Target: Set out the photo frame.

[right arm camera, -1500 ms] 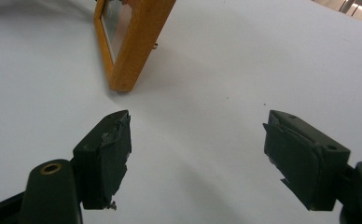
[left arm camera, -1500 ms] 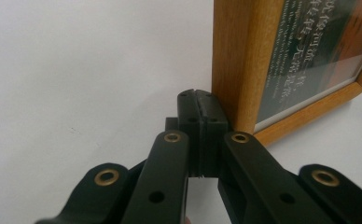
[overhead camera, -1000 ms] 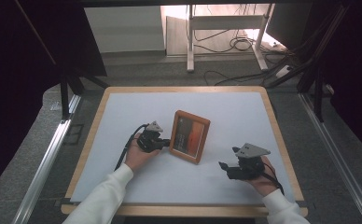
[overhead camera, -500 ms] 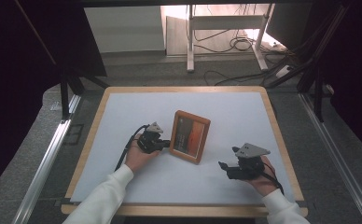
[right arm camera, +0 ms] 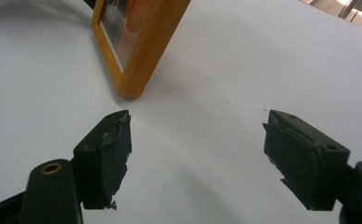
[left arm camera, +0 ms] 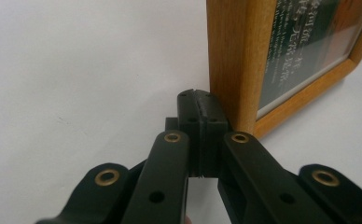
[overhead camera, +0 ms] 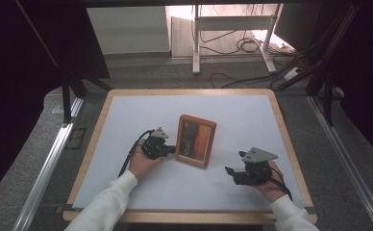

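A wooden picture frame point(overhead camera: 196, 140) with a dark and orange print stands upright near the middle of the white table top point(overhead camera: 232, 115). My left gripper point(overhead camera: 169, 149) lies at the frame's left edge. In the left gripper view its jaws are shut pad against pad point(left arm camera: 198, 109) with nothing between them, right beside the frame's wooden side point(left arm camera: 230, 60); whether they touch it I cannot tell. My right gripper point(overhead camera: 230, 171) rests on the table to the right of the frame and points toward it. In the right gripper view its jaws point(right arm camera: 198, 144) stand wide open and empty, a short way from the frame's corner point(right arm camera: 144, 51).
The table has a light wooden border point(overhead camera: 189, 91). Dark panels stand to the left and right. A white stand point(overhead camera: 232, 24) and cables lie on the floor behind the table. Metal rails point(overhead camera: 45, 173) run along both sides.
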Demonstrator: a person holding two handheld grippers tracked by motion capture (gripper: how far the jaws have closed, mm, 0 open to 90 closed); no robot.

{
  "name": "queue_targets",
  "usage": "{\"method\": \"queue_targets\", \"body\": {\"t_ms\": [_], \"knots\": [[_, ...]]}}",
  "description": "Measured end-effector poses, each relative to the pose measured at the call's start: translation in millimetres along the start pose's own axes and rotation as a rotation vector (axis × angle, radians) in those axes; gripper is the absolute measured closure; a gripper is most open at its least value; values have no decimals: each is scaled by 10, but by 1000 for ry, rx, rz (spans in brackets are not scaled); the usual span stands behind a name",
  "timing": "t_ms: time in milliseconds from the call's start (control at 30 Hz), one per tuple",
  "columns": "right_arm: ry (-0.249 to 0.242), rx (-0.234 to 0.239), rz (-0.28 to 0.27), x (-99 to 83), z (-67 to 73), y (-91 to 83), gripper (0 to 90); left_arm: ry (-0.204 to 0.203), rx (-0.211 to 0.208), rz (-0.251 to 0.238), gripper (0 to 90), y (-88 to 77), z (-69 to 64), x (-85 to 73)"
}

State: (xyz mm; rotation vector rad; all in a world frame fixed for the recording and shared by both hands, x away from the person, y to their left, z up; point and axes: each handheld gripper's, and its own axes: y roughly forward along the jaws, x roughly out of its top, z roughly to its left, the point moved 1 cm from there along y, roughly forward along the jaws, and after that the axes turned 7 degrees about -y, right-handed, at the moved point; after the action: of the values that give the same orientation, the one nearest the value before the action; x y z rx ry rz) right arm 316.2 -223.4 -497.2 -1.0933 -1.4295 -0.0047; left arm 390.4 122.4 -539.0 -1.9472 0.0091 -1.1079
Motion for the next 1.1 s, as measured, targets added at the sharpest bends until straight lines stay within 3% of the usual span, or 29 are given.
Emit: {"method": "queue_targets", "body": {"t_ms": [1100], "knots": [[-3, 6, 7, -8, 8, 7, 232, 14, -19, 18, 898, 7, -133, -56]]}}
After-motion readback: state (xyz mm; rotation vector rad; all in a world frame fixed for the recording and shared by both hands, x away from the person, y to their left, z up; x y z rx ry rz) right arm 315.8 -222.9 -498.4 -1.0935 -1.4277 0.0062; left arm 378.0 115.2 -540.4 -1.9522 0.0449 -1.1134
